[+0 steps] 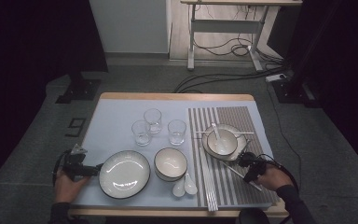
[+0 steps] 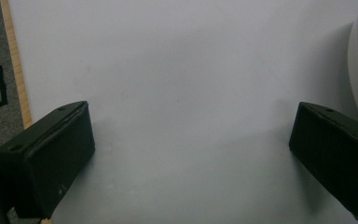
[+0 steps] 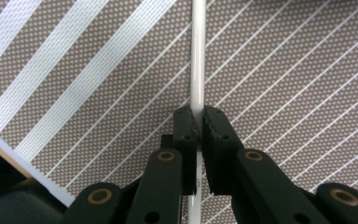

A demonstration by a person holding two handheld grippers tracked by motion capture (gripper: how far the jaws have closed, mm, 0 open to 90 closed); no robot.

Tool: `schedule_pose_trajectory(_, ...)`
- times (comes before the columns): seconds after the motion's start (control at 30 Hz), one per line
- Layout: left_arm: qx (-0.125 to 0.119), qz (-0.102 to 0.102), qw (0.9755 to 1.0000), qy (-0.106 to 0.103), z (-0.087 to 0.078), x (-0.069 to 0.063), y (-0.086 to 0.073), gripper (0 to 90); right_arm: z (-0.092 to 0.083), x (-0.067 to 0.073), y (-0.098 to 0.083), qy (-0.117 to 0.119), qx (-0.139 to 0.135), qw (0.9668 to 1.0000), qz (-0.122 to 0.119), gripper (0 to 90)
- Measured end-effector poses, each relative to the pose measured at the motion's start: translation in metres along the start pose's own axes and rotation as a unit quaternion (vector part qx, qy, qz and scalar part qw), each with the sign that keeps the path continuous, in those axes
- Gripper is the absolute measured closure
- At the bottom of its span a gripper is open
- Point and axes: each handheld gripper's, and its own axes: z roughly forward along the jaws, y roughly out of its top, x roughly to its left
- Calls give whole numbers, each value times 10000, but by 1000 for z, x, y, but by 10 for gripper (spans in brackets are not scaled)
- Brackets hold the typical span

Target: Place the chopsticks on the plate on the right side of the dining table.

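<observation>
Two chopsticks look to be the business here, and one of them, a white chopstick, is already pinched between the right tongs, whose jaws have clamped tight on its shaft with barely a gap left. In the high view the right tongs sit over the striped placemat at the near right of the table, just beside the small plate that carries a bowl and a spoon. The chopstick lies slanted on the mat under the hand, low and seemingly not yet lifted clear.

So the grasp looks done; carrying the chopstick to its place and setting it down is, by my judgement, what remains. Where it should go I cannot tell.

The left tongs rest near the left rim of the large plate, and in the left gripper view the left tongs stand wide apart over the bare pale-blue cloth, gripping nothing. Three glasses, a second bowl and two white spoons stand untouched mid-table.
</observation>
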Motion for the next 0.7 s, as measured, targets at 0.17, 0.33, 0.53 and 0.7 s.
schedule_pose_trajectory(0.17, 0, 2, 10000, 2, 0, 0, 0, 0, -1, 5, -5, 79, -95, 9999, -43, 842)
schedule_pose_trajectory(0.33, -1, 2, 10000, 2, 0, 0, 0, 0, -6, 7, -8, 82, -180, 9998, -76, 841)
schedule_pose_trajectory(0.53, -1, 2, 10000, 4, 0, 0, 0, 0, -12, 10, -13, 116, -216, 9997, -58, 842)
schedule_pose_trajectory(0.7, -2, 2, 10000, 6, 0, 0, 0, 0, -18, 11, -16, 108, -296, 9995, -65, 842)
